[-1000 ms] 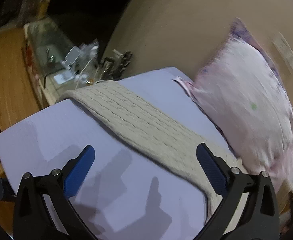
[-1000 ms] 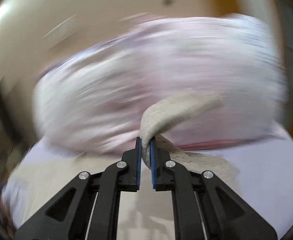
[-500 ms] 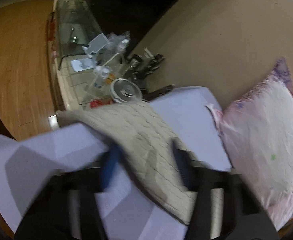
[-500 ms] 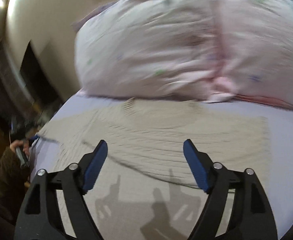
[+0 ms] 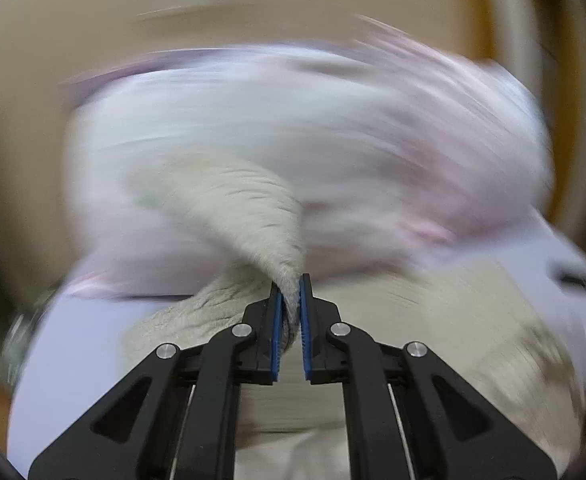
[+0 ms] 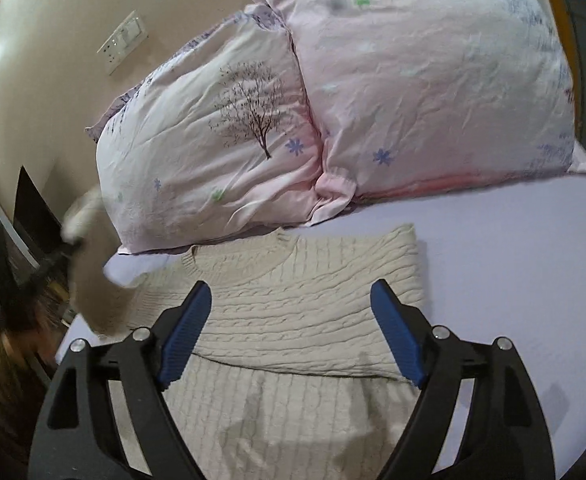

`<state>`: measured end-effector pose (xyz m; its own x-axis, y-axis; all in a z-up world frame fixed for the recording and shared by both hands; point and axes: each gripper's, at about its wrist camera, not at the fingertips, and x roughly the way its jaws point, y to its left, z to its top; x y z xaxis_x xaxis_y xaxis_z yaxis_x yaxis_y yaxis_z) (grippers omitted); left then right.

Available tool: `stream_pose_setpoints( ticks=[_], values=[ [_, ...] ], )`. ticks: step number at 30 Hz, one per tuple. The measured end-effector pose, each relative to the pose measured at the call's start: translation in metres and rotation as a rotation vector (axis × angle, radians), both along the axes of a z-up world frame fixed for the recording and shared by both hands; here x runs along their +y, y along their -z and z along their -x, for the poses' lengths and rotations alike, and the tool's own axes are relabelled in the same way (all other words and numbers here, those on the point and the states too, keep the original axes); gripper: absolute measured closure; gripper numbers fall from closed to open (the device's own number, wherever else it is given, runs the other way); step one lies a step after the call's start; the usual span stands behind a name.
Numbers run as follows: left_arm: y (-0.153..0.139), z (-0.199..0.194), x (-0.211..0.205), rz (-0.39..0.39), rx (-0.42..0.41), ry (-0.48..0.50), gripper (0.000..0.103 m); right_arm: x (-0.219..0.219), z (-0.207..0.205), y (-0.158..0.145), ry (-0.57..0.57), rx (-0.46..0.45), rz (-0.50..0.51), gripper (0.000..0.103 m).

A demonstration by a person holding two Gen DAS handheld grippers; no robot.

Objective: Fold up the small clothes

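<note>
A cream cable-knit sweater [image 6: 305, 312] lies on the lilac bed sheet [image 6: 513, 264], its right side folded in over the body. My right gripper [image 6: 293, 332] is open and empty, hovering over the sweater's middle. My left gripper [image 5: 289, 300] is shut on a fold of the sweater [image 5: 253, 216] and holds it lifted above the bed; that view is heavily blurred. The lifted sleeve also shows blurred at the left edge of the right wrist view [image 6: 89, 276].
Two pink patterned pillows [image 6: 221, 148] [image 6: 433, 76] lean against the beige wall [image 6: 53, 20] at the head of the bed. A wall switch plate [image 6: 123, 42] is up left. Dark furniture and floor lie off the bed's left edge.
My left gripper has closed on the sweater's left part and lifted it, swinging fast. My right gripper let go of the sweater earlier and now holds steady, open, closer over it.
</note>
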<state>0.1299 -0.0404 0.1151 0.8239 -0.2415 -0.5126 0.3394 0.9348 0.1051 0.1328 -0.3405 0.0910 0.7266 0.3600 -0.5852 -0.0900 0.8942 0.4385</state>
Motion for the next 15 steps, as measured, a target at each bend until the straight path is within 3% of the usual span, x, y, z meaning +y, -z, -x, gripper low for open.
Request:
stream_pose_setpoints(
  ticks=[2,3,5,6,8,9,10,14,15],
  values=[
    [0.038,0.016,-0.076,-0.137,0.055,0.167,0.095,-0.001,-0.008,0.008,-0.001,0.031,-0.025,0.021],
    [0.049,0.023,-0.094,-0.176,0.069,0.206,0.095,-0.005,-0.011,0.013,0.009,0.053,-0.033,0.021],
    [0.057,0.04,-0.098,-0.176,0.065,0.23,0.094,-0.016,-0.013,0.02,0.029,0.089,-0.048,0.022],
    [0.053,0.044,-0.088,-0.152,0.058,0.215,0.091,-0.022,-0.012,0.024,0.038,0.104,-0.062,0.024],
    [0.038,0.053,-0.047,-0.061,0.042,0.147,0.07,-0.032,-0.014,0.03,0.055,0.136,-0.086,0.034],
    [0.032,0.056,-0.023,-0.019,0.035,0.103,0.052,-0.037,-0.017,0.035,0.068,0.164,-0.091,0.042],
    [0.029,0.061,0.0,0.018,0.031,0.055,0.046,-0.038,-0.019,0.039,0.079,0.189,-0.09,0.048],
    [0.036,0.079,0.091,0.101,0.119,-0.124,0.042,-0.034,-0.025,0.055,0.102,0.248,-0.047,0.051],
    [0.042,0.086,0.111,0.119,0.16,-0.159,0.038,-0.031,-0.026,0.059,0.101,0.261,-0.027,0.06]
  ],
)
